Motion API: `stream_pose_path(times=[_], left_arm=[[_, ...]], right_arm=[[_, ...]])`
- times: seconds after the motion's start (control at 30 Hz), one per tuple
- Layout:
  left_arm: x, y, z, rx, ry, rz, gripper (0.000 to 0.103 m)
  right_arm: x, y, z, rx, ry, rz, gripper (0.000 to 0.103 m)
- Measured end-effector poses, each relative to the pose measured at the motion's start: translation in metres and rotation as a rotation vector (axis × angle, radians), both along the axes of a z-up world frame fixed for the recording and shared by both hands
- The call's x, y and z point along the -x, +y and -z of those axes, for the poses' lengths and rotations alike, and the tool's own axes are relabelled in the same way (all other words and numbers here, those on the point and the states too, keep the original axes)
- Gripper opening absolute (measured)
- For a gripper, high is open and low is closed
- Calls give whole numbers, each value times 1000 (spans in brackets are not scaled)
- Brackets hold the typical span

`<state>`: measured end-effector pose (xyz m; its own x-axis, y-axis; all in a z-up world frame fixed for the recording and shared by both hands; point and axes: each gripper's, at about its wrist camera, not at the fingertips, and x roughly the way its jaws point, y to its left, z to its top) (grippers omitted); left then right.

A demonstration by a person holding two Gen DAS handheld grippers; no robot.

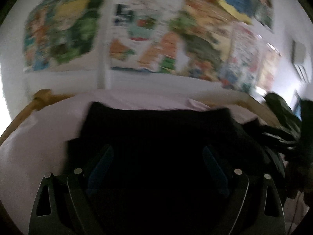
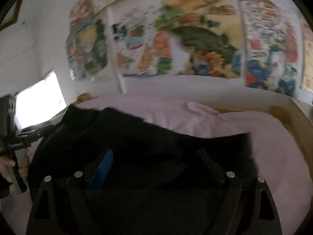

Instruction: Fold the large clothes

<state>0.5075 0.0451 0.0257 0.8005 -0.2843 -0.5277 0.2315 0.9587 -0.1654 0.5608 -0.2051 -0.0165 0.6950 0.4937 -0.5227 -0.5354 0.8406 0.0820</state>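
Note:
A large black garment [image 1: 156, 125] lies on a bed with a pale pink sheet [image 1: 35, 137]. My left gripper [image 1: 158, 152] is open, its blue-padded fingers [image 1: 101, 166] wide apart just over the near part of the cloth. In the right wrist view the same garment [image 2: 137, 137] spreads across the sheet [image 2: 273, 156]. My right gripper [image 2: 154, 156] is open over it, with one blue pad [image 2: 101, 170] showing. Both views are blurred by motion. The left gripper's handle [image 2: 11, 143] shows at the far left of the right view.
A wooden bed frame [image 1: 39, 98] rims the mattress, also seen in the right wrist view [image 2: 293, 117]. Colourful posters [image 1: 137, 39] cover the white wall behind. A bright window [image 2: 39, 101] is at left. Dark items [image 1: 283, 117] sit at the right bed edge.

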Motion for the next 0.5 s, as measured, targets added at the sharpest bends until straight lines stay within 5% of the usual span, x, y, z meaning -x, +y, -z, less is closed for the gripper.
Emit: stream_pose_path(times=[0.13, 0.23, 0.5], left_arm=[[-15, -32, 12, -122, -3, -7, 90], [-29, -37, 21, -190, -30, -57, 90], [-71, -10, 44, -147, 93, -93, 100]], right_arm=[[-9, 19, 17, 150, -17, 44, 86], [-27, 18, 30, 168, 11, 78, 89], [-68, 6, 61, 123, 120, 81, 90]])
